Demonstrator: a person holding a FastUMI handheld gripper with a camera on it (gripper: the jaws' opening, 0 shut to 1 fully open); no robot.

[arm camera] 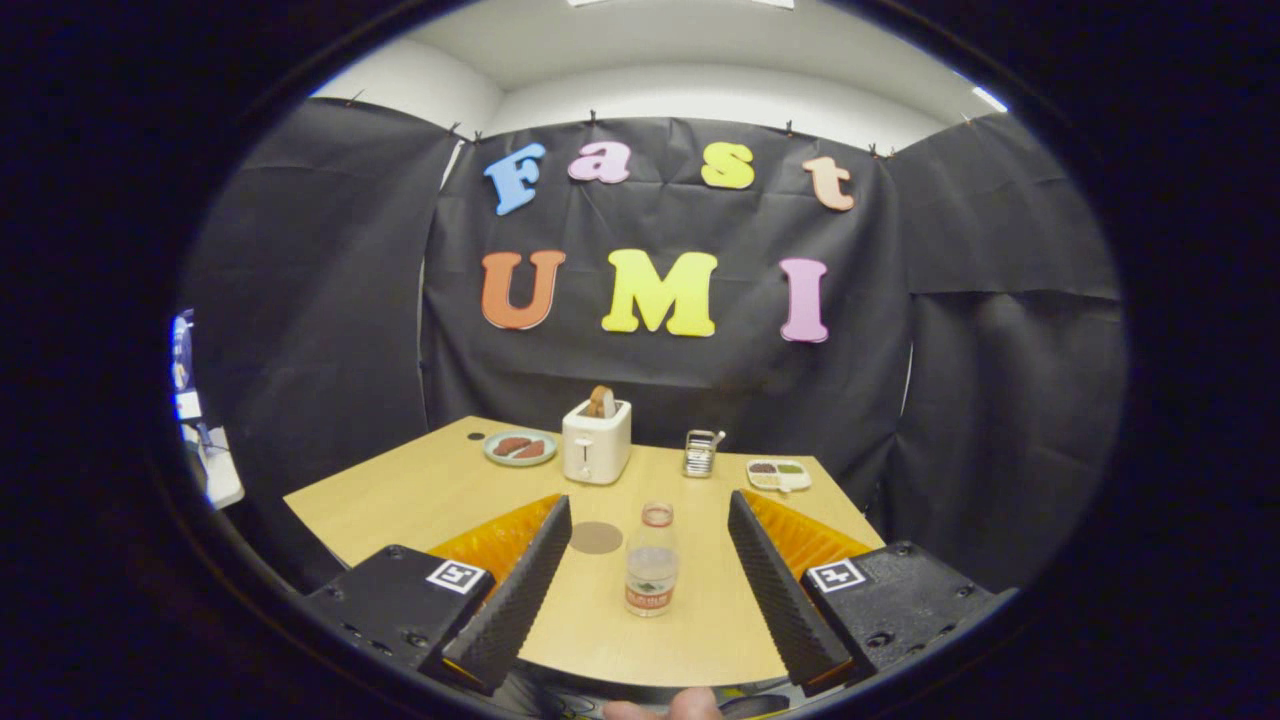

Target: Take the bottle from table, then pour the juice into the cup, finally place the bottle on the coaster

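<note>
Bottle [651, 560] upright on table [420, 490], between spread tongs [650, 590], untouched.

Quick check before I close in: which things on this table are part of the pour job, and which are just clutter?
Part of the job:
- bottle, upright between the open fingers, untouched
- coaster, round, flat, left of the bottle
- gripper, open

Just lying about:
- toaster with bread in it
- plate with food
- small metal rack
- divided dish

I cannot pick out a cup.

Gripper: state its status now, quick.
Gripper: open, holding nothing; the bottle stands untouched between its spread fingers.
</note>
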